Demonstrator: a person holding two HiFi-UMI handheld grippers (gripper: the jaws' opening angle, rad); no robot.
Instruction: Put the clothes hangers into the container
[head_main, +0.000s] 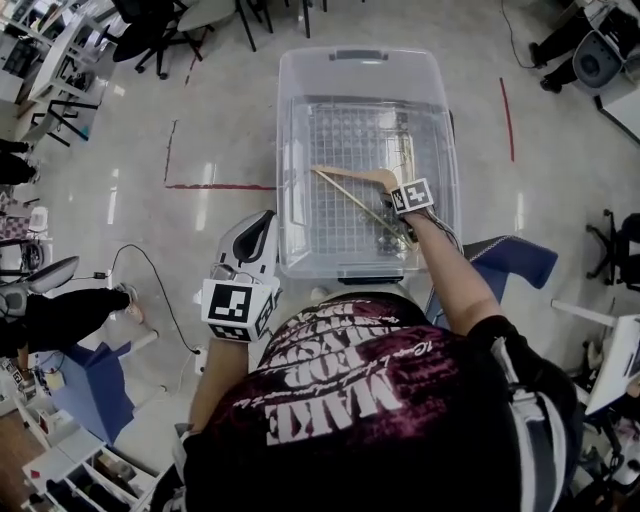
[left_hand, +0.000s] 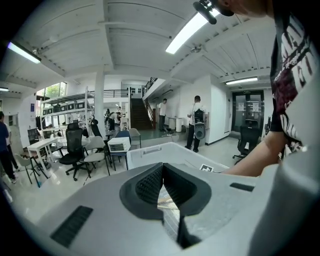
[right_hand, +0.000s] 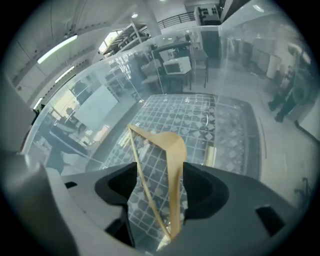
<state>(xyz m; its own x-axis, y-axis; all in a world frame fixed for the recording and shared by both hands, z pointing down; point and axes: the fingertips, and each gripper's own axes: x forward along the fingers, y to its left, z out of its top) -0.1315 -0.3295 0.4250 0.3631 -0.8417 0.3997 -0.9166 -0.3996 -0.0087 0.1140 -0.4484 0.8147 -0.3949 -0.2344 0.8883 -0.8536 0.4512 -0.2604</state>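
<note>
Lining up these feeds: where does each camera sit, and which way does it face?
Head view: on the head, steeply down at the container; torso, arms show.
Left gripper view: on the left gripper, across the room; shut jaws, right forearm.
Right gripper view: on the right gripper, into the container; open jaws, hanger between.
Shared by head and right gripper views: the hanger.

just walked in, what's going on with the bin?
A person is putting a wooden clothes hanger into the clear container. The right claw is down inside it, jaws apart, with the hanger between them but not clamped. The left claw is shut and empty, outside the container's near corner.
</note>
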